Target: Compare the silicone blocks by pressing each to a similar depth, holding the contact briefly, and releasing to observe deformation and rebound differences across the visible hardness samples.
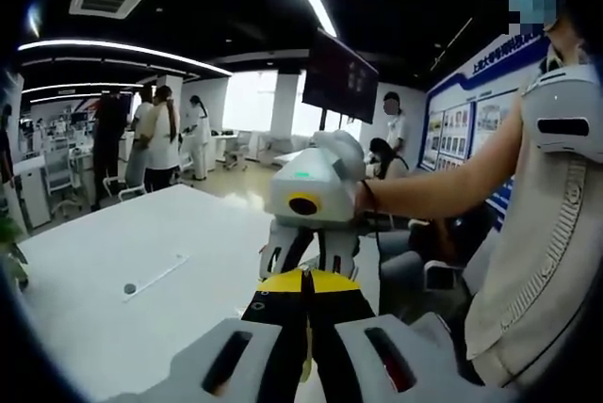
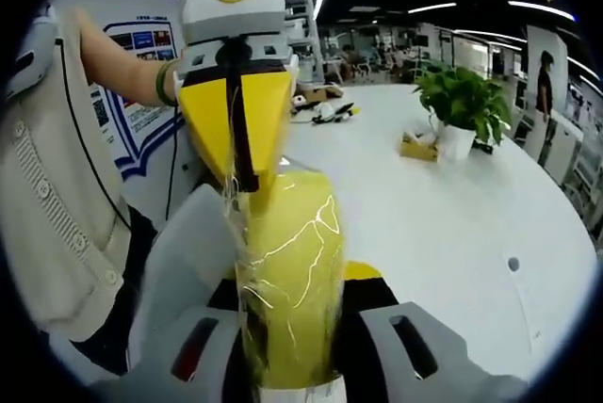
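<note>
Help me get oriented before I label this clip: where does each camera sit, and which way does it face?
Left gripper view: rides the left gripper and faces the right gripper head-on over a white table; the person's arm shows at the right.
Right gripper view: rides the right gripper, which is shut on a yellow block, and faces the left gripper, whose jaws are together at the block's tip; potted plant beyond, person's torso at the left.
Shared: both grippers, the table, the person.
</note>
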Action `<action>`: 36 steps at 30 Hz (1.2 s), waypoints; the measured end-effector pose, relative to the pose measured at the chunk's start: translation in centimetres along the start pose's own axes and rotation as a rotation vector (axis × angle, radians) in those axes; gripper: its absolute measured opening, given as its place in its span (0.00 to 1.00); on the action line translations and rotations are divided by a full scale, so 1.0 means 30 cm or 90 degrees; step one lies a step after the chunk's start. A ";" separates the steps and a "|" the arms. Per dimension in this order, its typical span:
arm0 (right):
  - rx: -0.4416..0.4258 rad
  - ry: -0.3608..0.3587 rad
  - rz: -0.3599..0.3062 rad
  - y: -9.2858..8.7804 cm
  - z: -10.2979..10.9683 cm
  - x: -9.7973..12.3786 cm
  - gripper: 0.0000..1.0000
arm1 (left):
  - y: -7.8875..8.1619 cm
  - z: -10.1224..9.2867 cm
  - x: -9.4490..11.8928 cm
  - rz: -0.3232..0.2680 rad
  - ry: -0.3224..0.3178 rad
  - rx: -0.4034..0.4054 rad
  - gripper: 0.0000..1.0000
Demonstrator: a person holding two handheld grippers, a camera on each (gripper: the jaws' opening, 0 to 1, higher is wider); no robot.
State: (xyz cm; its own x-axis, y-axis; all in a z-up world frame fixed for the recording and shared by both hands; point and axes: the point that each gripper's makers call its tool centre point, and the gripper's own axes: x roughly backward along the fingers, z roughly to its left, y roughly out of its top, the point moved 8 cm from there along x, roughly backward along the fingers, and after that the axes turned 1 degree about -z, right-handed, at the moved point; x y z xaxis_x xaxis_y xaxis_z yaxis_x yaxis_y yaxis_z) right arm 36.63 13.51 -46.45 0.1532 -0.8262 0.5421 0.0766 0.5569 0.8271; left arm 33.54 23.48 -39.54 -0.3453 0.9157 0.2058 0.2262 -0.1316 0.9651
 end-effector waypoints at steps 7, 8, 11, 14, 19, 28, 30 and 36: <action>-0.001 0.000 0.007 -0.003 -0.010 -0.005 0.23 | -0.007 0.009 0.001 -0.003 0.000 0.009 0.00; -0.001 0.001 0.008 -0.004 -0.010 -0.006 0.23 | -0.009 0.012 0.001 -0.004 0.001 0.009 0.00; -0.008 0.005 0.015 -0.009 -0.013 -0.013 0.25 | -0.016 0.020 0.002 -0.003 0.002 0.017 0.00; -0.009 0.004 0.017 -0.009 -0.014 -0.018 0.28 | -0.021 0.028 0.005 -0.009 0.005 0.024 0.00; -0.017 0.003 0.017 -0.013 -0.023 -0.030 0.31 | -0.038 0.039 0.011 -0.017 0.010 0.041 0.00; -0.013 -0.035 0.000 -0.006 -0.042 -0.035 0.45 | -0.066 0.053 0.027 -0.029 0.016 0.065 0.00; -0.017 -0.045 -0.007 -0.005 -0.041 -0.035 0.49 | -0.073 0.058 0.036 -0.034 0.020 0.075 0.00; -0.018 -0.077 -0.028 -0.004 -0.031 -0.032 0.50 | -0.103 0.066 0.068 -0.062 0.029 0.108 0.00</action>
State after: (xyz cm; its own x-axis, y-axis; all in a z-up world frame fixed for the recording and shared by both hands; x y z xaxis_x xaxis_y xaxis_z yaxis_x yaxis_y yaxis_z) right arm 37.40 14.31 -47.22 0.0297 -0.8532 0.5207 0.1090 0.5205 0.8468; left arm 33.93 26.52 -42.43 -0.4123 0.9025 0.1242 0.3390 0.0255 0.9404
